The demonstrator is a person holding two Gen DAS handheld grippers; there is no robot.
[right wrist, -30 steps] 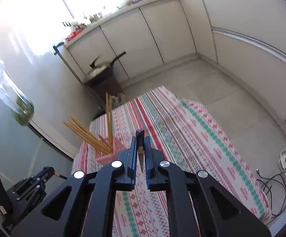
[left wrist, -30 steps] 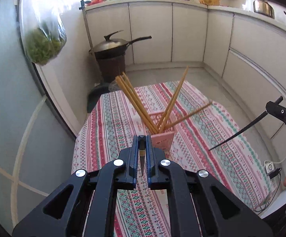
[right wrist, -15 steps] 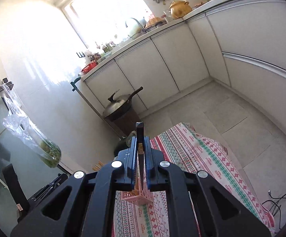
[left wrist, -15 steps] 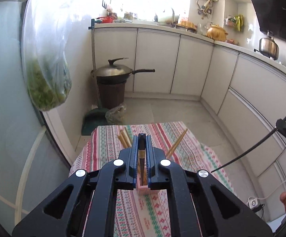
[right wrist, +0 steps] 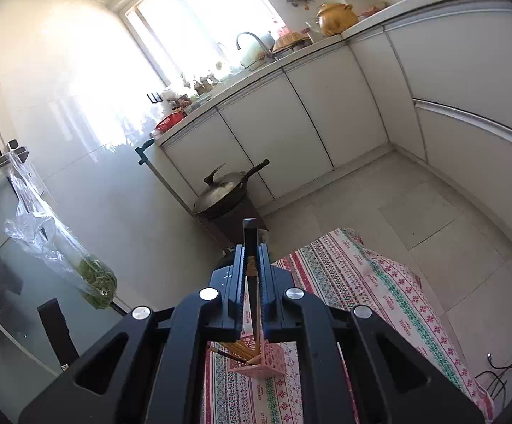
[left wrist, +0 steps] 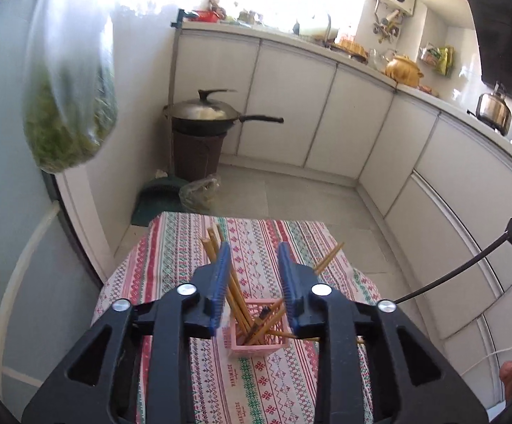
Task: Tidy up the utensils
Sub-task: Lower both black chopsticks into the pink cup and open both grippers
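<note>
A pink lattice holder (left wrist: 259,335) stands on the patterned tablecloth (left wrist: 185,247) with several wooden chopsticks (left wrist: 217,247) and a dark chopstick (left wrist: 262,315) in it. My left gripper (left wrist: 254,265) is open and empty, high above the holder. My right gripper (right wrist: 251,265) is shut on a dark chopstick (right wrist: 250,243) that stands upright between the pads, above the holder (right wrist: 259,362). The right gripper's chopstick also shows at the right of the left wrist view (left wrist: 460,270).
A lidded wok (left wrist: 202,113) sits on a brown bin beyond the table. A plastic bag of greens (left wrist: 68,106) hangs at the left. White cabinets (left wrist: 326,113) line the back and right. A cable and socket (right wrist: 503,371) lie on the floor at the right.
My left gripper has opened and let go of the chopstick it held; a dark chopstick now rests in the holder. Both grippers have risen and tilted up from the table.
</note>
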